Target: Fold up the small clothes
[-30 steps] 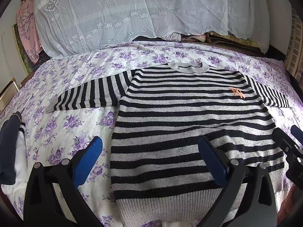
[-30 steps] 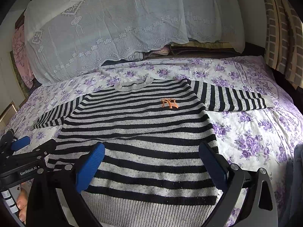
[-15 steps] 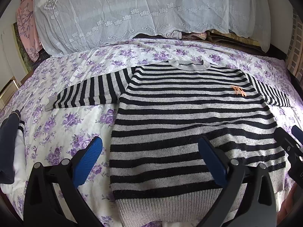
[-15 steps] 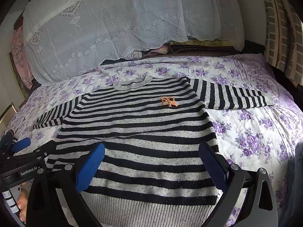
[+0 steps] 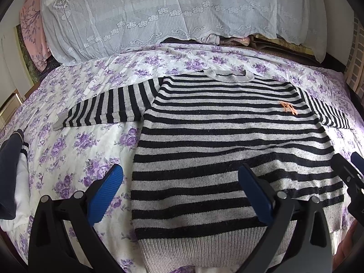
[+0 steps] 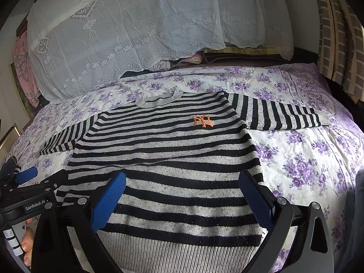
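Observation:
A black-and-grey striped sweater (image 5: 218, 136) (image 6: 168, 157) with a small orange logo (image 6: 203, 121) lies flat and face up on the bed, both sleeves spread out sideways, grey hem nearest me. My left gripper (image 5: 180, 188) hovers open above the sweater's lower left corner, one blue pad over the sheet and one over the knit. Above the lower right part of the hem my right gripper (image 6: 182, 194) is also open, with nothing between its fingers. In the right wrist view the left gripper (image 6: 25, 182) shows at the left edge.
The bed has a white sheet with purple flowers (image 5: 75, 150) (image 6: 302, 159). A pile of bedding under a white lace cover (image 5: 159, 13) (image 6: 136, 34) fills the back. A folded dark and white garment (image 5: 11, 173) lies at the left edge.
Both grippers have tilted slightly, so the sweater sits a little lower in both views. The sweater has not moved and both grippers stay open.

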Tool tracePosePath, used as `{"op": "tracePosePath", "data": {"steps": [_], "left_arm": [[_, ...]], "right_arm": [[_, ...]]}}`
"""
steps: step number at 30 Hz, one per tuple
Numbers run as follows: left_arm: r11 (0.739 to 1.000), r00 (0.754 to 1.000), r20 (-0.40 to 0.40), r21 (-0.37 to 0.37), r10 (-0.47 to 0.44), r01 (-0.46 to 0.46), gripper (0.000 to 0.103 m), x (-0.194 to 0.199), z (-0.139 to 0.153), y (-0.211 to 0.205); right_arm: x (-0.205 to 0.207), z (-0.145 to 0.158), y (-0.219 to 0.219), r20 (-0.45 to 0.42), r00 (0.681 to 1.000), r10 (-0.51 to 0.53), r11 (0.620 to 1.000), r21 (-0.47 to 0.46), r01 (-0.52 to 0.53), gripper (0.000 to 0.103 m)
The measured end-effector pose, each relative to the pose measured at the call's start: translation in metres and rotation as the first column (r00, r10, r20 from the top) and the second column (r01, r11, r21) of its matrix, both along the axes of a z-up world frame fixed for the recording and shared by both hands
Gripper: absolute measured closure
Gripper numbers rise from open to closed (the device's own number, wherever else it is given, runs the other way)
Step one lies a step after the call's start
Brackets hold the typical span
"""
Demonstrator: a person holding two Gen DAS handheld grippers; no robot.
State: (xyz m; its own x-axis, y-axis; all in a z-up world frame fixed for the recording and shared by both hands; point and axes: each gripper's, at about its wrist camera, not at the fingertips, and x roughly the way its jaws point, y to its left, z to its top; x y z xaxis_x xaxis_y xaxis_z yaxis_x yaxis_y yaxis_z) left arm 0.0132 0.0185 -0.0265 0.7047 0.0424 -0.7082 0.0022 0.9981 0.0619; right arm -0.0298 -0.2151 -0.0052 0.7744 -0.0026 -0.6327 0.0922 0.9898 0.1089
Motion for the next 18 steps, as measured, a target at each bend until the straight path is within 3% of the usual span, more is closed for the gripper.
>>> {"op": "tracePosePath", "data": {"steps": [18], "left_arm": [[1.000, 1.000, -0.027, -0.013, 0.012, -0.012, 0.005, 0.0096, -0.0055, 0.0085]], "right_arm": [[0.0008, -0.0059, 0.0037, -0.013, 1.000, -0.003, 1.000, 0.007, 0.003, 0.003]]}}
